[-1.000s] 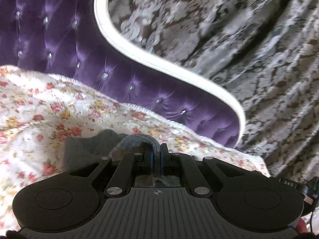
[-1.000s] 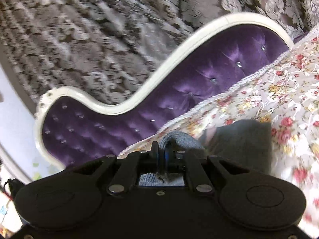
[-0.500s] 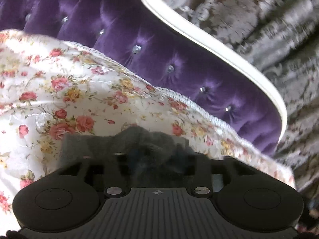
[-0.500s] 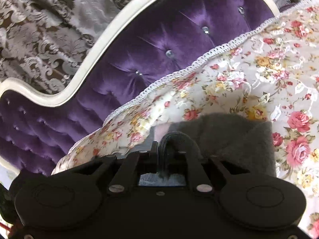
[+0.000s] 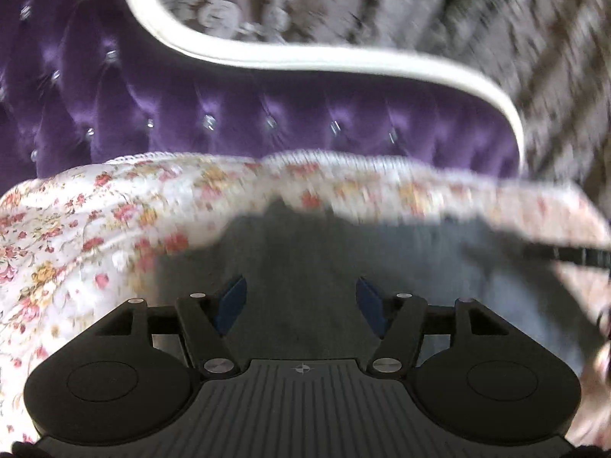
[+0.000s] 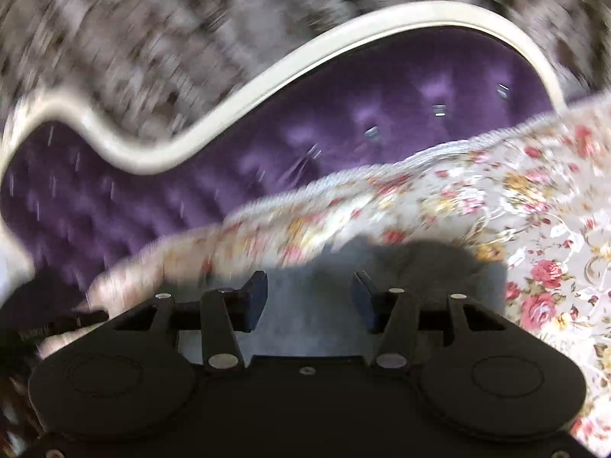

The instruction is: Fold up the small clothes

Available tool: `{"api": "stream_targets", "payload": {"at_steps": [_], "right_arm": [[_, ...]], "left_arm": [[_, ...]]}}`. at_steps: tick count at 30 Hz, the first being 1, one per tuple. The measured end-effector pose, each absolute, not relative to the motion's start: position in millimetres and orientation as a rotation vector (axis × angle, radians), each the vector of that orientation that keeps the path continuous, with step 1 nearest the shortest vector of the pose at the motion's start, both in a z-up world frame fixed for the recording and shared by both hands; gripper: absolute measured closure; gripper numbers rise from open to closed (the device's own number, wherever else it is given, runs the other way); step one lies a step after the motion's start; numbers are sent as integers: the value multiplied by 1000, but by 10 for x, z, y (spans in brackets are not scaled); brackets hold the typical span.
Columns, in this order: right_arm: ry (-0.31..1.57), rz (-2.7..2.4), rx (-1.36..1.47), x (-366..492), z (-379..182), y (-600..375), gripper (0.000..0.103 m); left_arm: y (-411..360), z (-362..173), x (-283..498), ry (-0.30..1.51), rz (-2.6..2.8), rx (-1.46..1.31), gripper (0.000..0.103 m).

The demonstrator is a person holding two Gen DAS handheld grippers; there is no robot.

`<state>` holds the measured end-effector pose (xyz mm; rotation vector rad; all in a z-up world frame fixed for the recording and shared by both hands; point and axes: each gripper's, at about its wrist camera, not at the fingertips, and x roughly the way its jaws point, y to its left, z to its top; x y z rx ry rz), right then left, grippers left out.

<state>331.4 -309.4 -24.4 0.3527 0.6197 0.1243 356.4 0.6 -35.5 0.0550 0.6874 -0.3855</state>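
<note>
A small grey garment lies flat on the floral bedspread, near the headboard end. My left gripper is open just above it, blue pads apart, holding nothing. In the right wrist view the same grey garment lies under my right gripper, which is also open and empty. Both views are blurred by motion. A dark strip of the other gripper shows at the right edge of the left wrist view.
A purple tufted headboard with a white curved frame stands just behind the bed edge. Grey patterned curtains hang behind it. The floral bedspread extends to the right in the right wrist view.
Both grippers were shut on folds of the grey garment; now both are open and the garment lies flat on the bed. Both cameras have swung and are blurred.
</note>
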Motion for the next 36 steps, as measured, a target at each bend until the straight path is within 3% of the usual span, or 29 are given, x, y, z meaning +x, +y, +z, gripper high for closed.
{"api": "stream_targets", "payload": {"at_steps": [11, 13, 21, 28, 32, 36], "right_arm": [[728, 128, -117, 3456, -486, -2350, 46], [740, 69, -83, 3557, -527, -2551, 42], [775, -24, 22, 3697, -571, -2969, 42], [663, 37, 76, 3286, -377, -2901, 36], [706, -34, 52, 3228, -538, -3010, 33], [697, -122, 215, 3151, -628, -3411, 32]], "left_arm": [[22, -612, 3454, 707, -397, 113, 39], [30, -617, 3450, 705, -403, 114, 38], [75, -566, 3453, 712, -402, 80, 37], [277, -608, 3604, 723, -279, 21, 35], [314, -624, 3707, 746, -280, -2, 33], [281, -577, 3680, 756, -272, 18, 33]]}}
